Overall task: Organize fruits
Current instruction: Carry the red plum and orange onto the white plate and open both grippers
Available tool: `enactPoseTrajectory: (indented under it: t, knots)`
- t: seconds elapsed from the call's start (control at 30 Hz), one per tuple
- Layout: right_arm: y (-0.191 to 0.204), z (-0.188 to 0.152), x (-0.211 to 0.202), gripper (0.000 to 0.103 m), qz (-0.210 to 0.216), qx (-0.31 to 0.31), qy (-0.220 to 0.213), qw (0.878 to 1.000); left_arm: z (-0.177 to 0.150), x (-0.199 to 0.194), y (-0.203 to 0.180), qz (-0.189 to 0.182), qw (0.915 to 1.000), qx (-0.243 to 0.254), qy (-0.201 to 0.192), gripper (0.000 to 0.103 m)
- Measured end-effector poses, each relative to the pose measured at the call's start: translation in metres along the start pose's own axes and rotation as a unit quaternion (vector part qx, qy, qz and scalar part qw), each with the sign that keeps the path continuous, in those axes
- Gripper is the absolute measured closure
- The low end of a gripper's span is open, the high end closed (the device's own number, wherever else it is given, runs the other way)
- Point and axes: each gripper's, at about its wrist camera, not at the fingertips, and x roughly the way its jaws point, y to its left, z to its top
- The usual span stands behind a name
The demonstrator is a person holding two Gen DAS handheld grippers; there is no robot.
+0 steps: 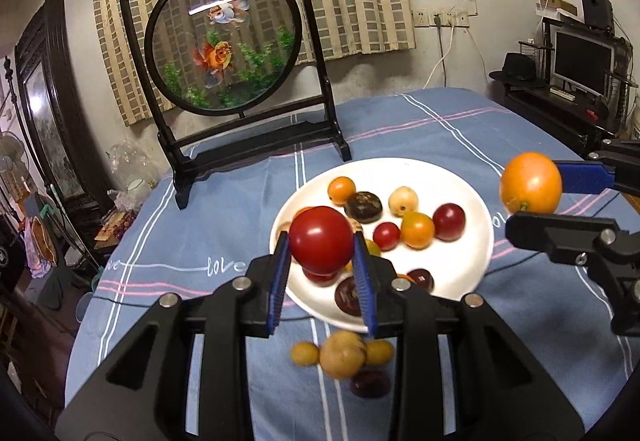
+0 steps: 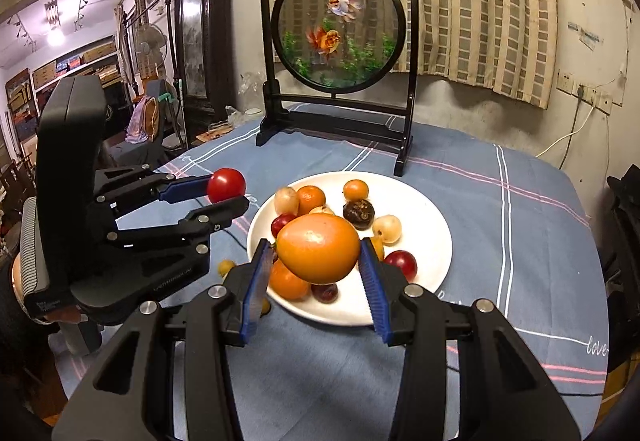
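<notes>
Low in the centre of the left wrist view, my left gripper (image 1: 322, 241) held a smooth, glossy red tomato (image 1: 321, 240) pinched between its ribbed blue pads, lifted above the near rim of the white plate (image 1: 460, 273), I judged so it could be dropped among the fruit there. At the right edge, my right gripper (image 1: 532, 197) carried a matte orange fruit (image 1: 530, 182) beside the plate. Three yellowish round fruits (image 1: 342, 354) and a dark one lay on the blue striped cloth (image 1: 440, 129) at the bottom, off the plate and presumably waiting. Across the right wrist view, the orange fruit (image 2: 318, 247) filled the centre, my right gripper (image 2: 316, 261) closed on its sides over the plate (image 2: 424, 209). At middle left my left gripper (image 2: 230, 193) gripped the tomato (image 2: 226, 185) beside the plate. Behind stood a black-framed goldfish screen (image 2: 336, 29).
</notes>
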Motion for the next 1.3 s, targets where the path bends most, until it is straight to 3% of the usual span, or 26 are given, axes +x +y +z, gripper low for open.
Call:
enactPoseTrajectory:
  t: [0.4, 1.3]
  knots:
    - [-0.026, 0.018, 0.028, 0.059, -0.024, 0.007, 0.011, 1.000, 0.016, 0.041, 0.001, 0.004, 0.9997, 0.018, 0.019, 0.072]
    - [-0.047, 0.039, 0.104, 0.058, -0.022, 0.012, 0.042, 0.999, 0.019, 0.103, -0.014, 0.017, 0.9973, 0.044, 0.056, 0.072]
